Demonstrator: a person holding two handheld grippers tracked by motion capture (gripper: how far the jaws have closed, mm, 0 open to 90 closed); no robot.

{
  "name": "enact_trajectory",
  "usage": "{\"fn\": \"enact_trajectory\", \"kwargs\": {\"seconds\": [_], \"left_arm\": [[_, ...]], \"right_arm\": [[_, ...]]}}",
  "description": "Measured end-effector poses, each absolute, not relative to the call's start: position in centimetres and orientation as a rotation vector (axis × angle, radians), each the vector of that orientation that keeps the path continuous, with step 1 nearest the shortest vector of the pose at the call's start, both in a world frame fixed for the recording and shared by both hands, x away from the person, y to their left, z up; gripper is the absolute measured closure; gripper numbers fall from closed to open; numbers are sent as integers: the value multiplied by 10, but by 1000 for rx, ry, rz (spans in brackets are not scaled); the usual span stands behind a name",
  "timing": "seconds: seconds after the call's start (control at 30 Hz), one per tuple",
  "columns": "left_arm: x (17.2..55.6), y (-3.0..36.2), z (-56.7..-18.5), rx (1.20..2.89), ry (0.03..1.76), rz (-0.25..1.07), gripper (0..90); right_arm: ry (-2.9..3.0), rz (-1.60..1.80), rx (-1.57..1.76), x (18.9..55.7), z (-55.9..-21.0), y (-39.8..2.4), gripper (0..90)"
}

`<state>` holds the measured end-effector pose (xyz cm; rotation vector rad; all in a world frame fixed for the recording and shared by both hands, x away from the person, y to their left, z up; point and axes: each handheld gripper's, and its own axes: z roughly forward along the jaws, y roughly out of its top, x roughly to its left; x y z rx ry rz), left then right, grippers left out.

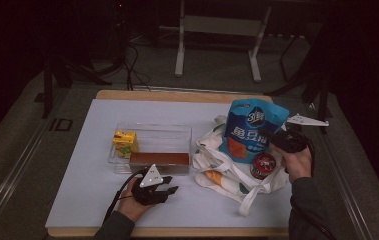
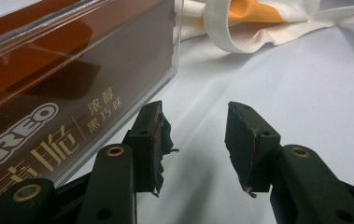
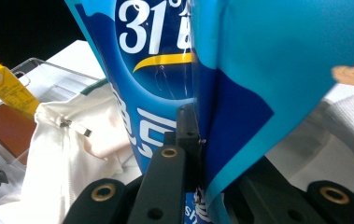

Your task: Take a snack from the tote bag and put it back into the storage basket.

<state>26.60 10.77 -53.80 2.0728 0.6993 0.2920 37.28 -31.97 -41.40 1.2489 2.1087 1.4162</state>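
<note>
A blue snack bag (image 1: 253, 131) stands upright over the white tote bag (image 1: 222, 172) at the right of the table. My right gripper (image 1: 278, 138) is shut on the bag's right edge; in the right gripper view the blue film (image 3: 174, 70) is pinched between the black jaws (image 3: 200, 135). My left gripper (image 1: 169, 185) rests low near the table's front edge, just in front of the clear plastic bin (image 1: 152, 127). Its jaws (image 2: 195, 140) stand open with nothing between them, beside the bin's corner and the brown Oreo box (image 2: 48, 93) inside it.
The bin holds a yellow drink carton (image 1: 125, 142) and the brown box (image 1: 159, 159). A round dark tin (image 1: 263, 165) lies on the tote bag below the snack bag. The tote's straps (image 2: 258, 32) trail onto the white mat (image 1: 92, 190).
</note>
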Motion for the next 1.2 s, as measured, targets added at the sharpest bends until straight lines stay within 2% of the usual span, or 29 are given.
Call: {"fn": "enact_trajectory", "kwargs": {"seconds": [1.2], "left_arm": [[264,107,-538,2069,701,310,540]], "right_arm": [[2076,1484,1167,358,-362,-312,883]]}}
